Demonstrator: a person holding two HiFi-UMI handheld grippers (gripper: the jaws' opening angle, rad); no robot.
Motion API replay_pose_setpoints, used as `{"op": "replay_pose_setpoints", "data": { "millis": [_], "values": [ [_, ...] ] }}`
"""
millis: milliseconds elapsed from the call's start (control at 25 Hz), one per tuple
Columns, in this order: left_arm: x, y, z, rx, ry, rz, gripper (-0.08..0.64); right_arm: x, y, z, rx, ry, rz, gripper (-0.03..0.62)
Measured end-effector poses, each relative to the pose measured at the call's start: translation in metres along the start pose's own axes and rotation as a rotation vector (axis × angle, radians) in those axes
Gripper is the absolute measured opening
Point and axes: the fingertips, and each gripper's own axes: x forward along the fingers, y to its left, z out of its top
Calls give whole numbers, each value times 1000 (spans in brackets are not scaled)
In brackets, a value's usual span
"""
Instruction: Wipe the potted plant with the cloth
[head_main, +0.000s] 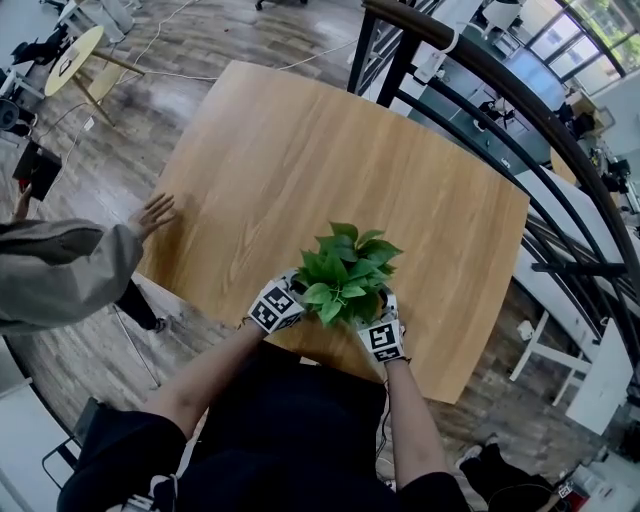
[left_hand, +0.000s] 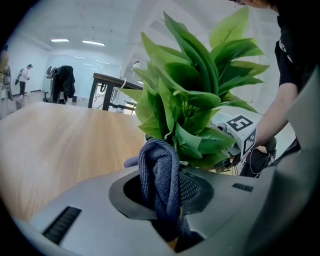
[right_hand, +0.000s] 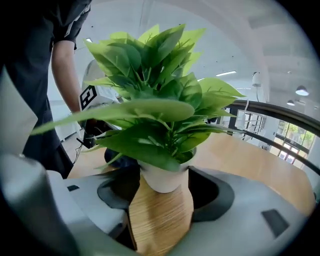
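Note:
A potted plant (head_main: 345, 270) with broad green leaves stands near the front edge of the wooden table (head_main: 300, 150). My left gripper (head_main: 288, 298) is against its left side, shut on a dark blue cloth (left_hand: 160, 175). The cloth is bunched between the jaws of this left gripper (left_hand: 167, 197) and touches the lower leaves (left_hand: 195, 100). My right gripper (head_main: 385, 322) is at the plant's right. In its own view the white pot (right_hand: 164, 180) sits on the table between the tips of the right gripper (right_hand: 164, 194), whose jaws close against both sides of it.
A person in a grey sleeve (head_main: 60, 270) stands at the left, with a hand (head_main: 152, 215) on the table's edge. A dark curved railing (head_main: 480, 80) runs behind the table on the right. A small yellow table (head_main: 75, 55) stands far left.

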Motion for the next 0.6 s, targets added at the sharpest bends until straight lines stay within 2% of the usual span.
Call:
{"op": "replay_pose_setpoints", "data": {
  "millis": [160,400,600],
  "values": [
    [2,-12,-2,29,17,-31,92,0,-1,-2,27,2,-16,278],
    [0,-37,-17,6,34,-111,92,1,2,0,55,10,-32,278],
    [1,-28,-18,-18,21,-89,92,2,3,-2,49,28,-22,276]
  ]
}}
